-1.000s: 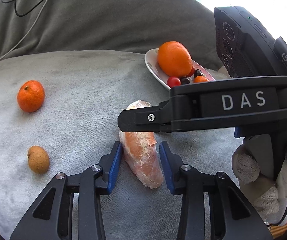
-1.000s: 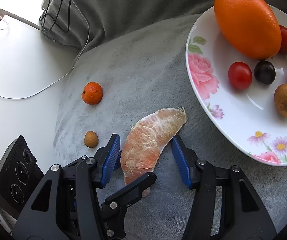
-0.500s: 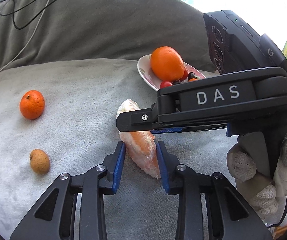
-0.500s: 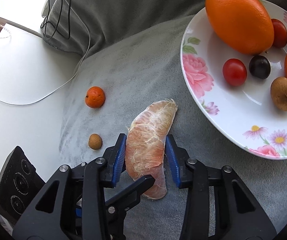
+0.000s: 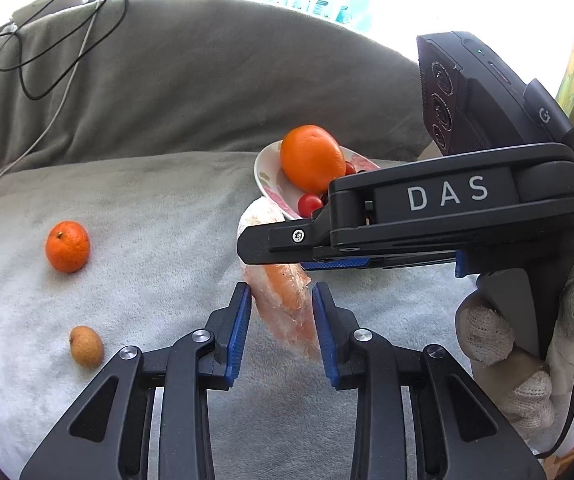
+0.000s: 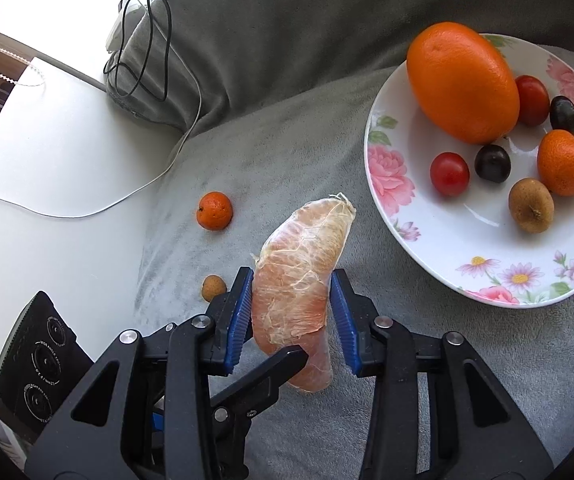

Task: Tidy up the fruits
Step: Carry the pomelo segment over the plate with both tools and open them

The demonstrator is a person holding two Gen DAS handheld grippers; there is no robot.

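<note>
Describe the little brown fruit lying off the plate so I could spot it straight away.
Start at the flowered plate on the grey cushion, then look left past the pomelo segment held between the grippers. Two loose fruits lie there: a small mandarin and, nearer the camera, the brown longan. It is the smaller, duller one, tan and rough-skinned rather than bright orange.

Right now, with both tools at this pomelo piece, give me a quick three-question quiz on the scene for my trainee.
1. True or false: the left tool and the right tool both clamp the pomelo segment.
2. How many fruits lie loose on the grey cushion? A one, B two, C four.
3. Fill in: the largest fruit on the flowered plate is the ____.

Key: 1 true. 2 B: the mandarin and the small brown fruit. 3 orange.
</note>
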